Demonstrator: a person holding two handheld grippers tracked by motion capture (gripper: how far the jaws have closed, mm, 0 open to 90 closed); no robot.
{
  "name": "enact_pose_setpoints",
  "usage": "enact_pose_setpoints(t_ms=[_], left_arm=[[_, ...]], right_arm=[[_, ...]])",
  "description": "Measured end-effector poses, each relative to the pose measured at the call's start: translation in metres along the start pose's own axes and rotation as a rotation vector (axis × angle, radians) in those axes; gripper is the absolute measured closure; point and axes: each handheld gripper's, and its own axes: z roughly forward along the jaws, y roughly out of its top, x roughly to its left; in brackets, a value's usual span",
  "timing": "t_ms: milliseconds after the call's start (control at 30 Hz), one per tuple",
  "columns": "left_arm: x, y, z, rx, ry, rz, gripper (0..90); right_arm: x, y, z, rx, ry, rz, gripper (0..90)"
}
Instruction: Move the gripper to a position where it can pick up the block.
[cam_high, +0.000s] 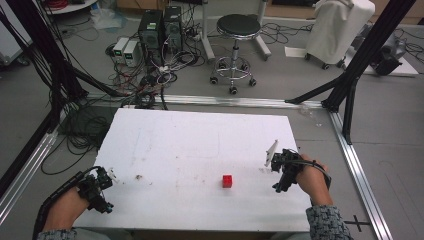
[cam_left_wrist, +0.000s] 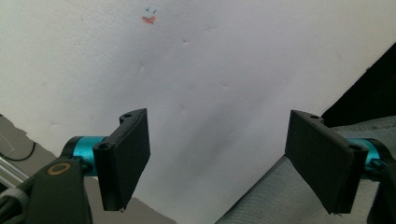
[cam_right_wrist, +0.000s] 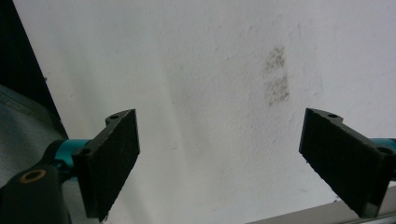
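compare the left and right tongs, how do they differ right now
The left tongs sit at the table's left near corner, far from the red cube; the right tongs are at its right edge, nearer the cube. Both are open and hold nothing.

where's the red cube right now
In the high view the red cube sits on the white table, right of centre near the person's edge, closer to the right gripper than the left gripper, touching neither.
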Motion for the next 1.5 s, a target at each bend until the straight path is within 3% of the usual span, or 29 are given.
enact_pose_setpoints(t_ms=[433,933,1233,1500], left_arm=[[0.001,-0.001,0.001,0.001,-0.003,-0.004,22.4],[0.002,-0.001,0.003,0.011,-0.013,-0.005,22.4],[0.003,-0.001,0.003,0.008,-0.014,-0.01,22.4],[0.003,-0.001,0.003,0.004,-0.017,-0.017,22.4]], right_arm=[[-0.003,0.037,-0.007,0.021,-0.033,-0.098,11.6],[0.005,0.082,0.018,0.002,0.002,-0.203,11.6],[0.008,0.105,0.032,0.041,0.022,-0.218,11.6],[0.007,0.119,0.026,0.011,0.015,-0.23,11.6]])
